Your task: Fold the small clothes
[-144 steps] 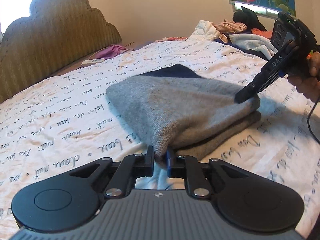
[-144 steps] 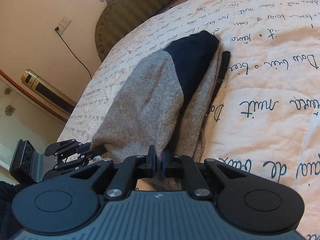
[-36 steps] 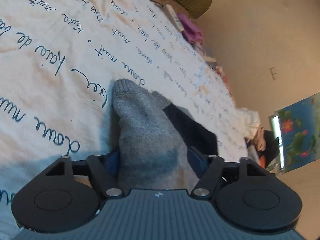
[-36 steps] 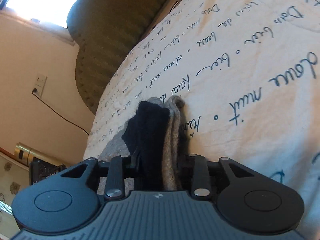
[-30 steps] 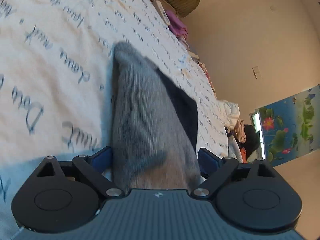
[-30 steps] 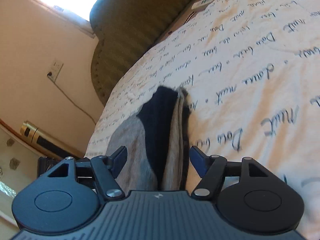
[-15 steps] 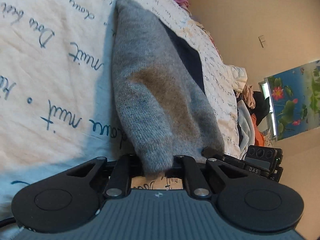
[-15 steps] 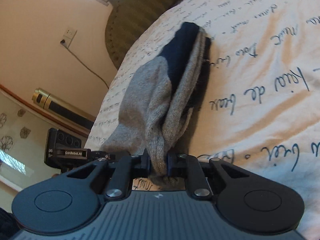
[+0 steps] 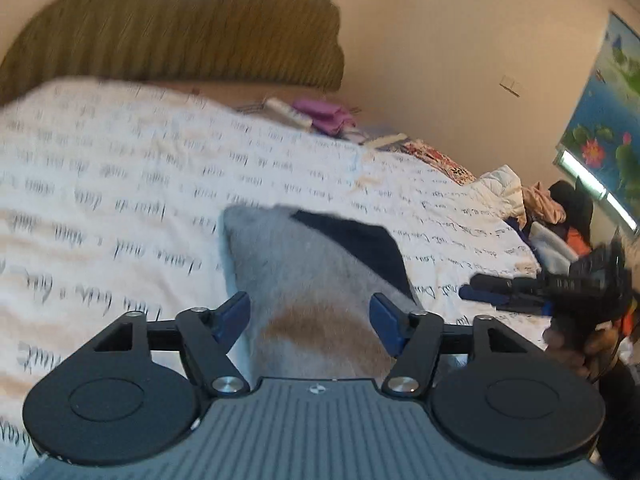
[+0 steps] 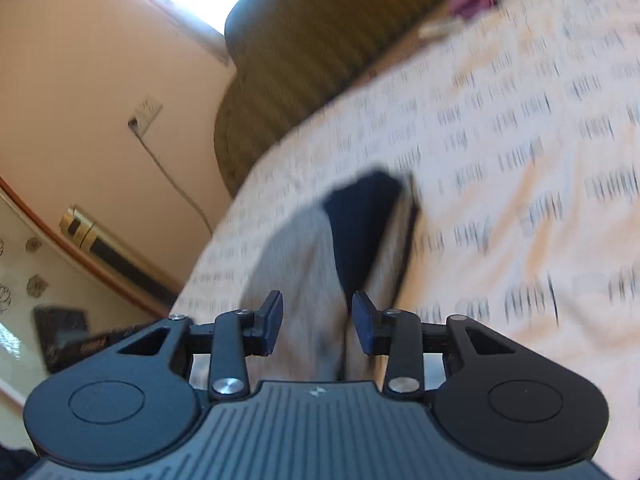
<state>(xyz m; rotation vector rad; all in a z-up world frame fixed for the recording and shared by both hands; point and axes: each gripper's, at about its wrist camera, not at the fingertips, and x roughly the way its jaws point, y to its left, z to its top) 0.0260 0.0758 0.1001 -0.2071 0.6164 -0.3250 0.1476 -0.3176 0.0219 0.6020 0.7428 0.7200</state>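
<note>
- Grey-and-navy folded garment (image 9: 304,280) lies on the bed's lettered quilt (image 9: 120,168), well short of the headboard (image 9: 176,28); its navy panel is on the side of the garment farther from us.
- We judge the fold finished and this the release step: both tongs are letting go.
- Left tongs (image 9: 310,316): jaws wide and opening, the garment's near edge between them, pads clear of the cloth.
- Right tongs (image 10: 318,322): jaws partly apart and opening, the garment's other end between them; no pad seems to press it.
- Both tongs point slightly down at the garment from opposite ends; the right tongs show in the left view beside the garment, a hand (image 9: 592,344) gripping them.
- Next we should back both straight off without snagging cloth.
</note>
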